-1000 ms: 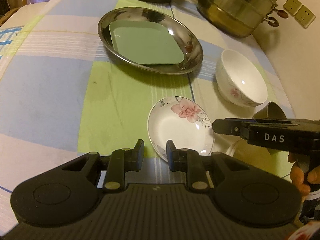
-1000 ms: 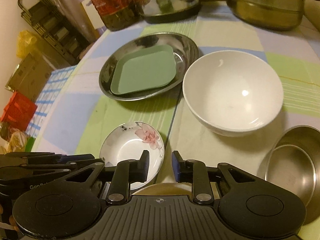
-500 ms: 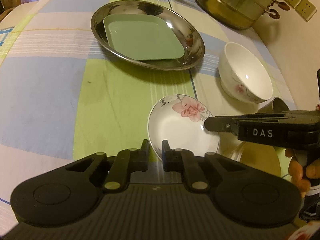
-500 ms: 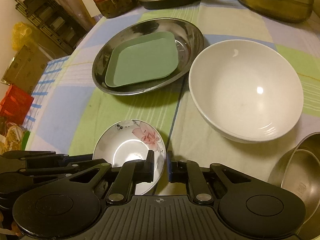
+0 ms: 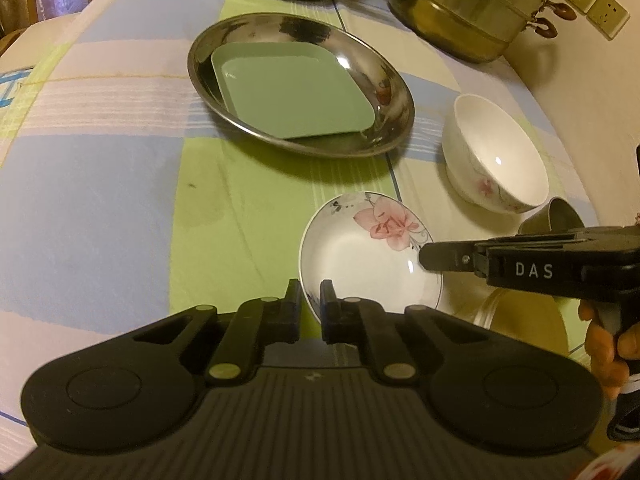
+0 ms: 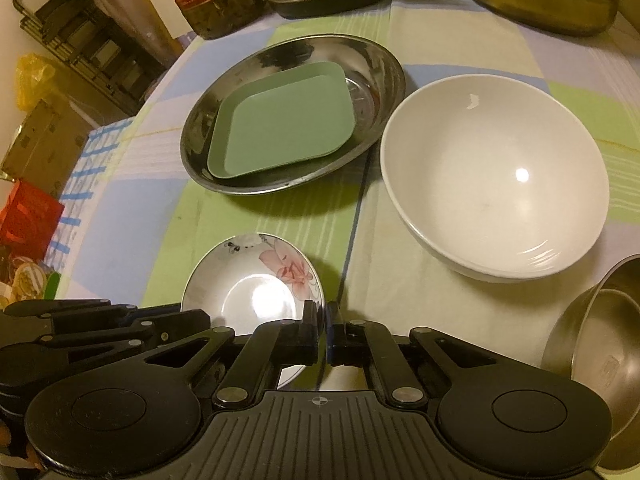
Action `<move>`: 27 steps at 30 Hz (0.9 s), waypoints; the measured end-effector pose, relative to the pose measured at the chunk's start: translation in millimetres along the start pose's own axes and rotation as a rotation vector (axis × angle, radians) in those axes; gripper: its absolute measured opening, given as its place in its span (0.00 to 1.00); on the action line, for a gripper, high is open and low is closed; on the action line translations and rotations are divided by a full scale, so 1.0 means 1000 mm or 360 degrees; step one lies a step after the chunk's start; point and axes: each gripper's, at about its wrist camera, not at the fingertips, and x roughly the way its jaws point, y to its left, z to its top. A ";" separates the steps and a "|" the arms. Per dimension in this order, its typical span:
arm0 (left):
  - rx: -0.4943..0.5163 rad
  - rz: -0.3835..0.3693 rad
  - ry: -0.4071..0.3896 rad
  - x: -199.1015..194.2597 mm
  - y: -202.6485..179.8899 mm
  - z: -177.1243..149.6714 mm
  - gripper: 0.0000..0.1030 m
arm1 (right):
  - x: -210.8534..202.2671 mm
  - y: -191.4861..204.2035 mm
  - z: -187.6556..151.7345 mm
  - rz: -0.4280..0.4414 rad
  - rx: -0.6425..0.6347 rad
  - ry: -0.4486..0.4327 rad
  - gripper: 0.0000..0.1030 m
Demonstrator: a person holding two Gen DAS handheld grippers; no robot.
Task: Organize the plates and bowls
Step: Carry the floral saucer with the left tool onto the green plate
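Both grippers' jaws had just been closing: the left gripper and right gripper now pinched opposite rims of the small floral dish, which sat on the checked tablecloth. Beyond lay the steel platter holding a green square plate, beside the white bowl.

Pink-flowered white saucer, green tray, blue, green and pink checked tablecloth.
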 end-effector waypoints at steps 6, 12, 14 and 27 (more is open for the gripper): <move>0.0016 -0.0016 -0.0019 -0.012 0.004 0.013 0.08 | -0.010 0.006 0.008 0.0029 0.0046 -0.0015 0.04; 0.0034 -0.0028 -0.0073 -0.018 0.009 0.038 0.08 | -0.020 0.012 0.025 0.0044 0.0072 -0.0065 0.04; 0.0040 -0.0033 -0.0085 -0.016 0.012 0.048 0.08 | -0.020 0.013 0.033 0.0048 0.0087 -0.0082 0.04; 0.0087 -0.0043 -0.0140 0.014 0.038 0.120 0.08 | 0.000 0.017 0.091 -0.0006 0.0159 -0.0179 0.04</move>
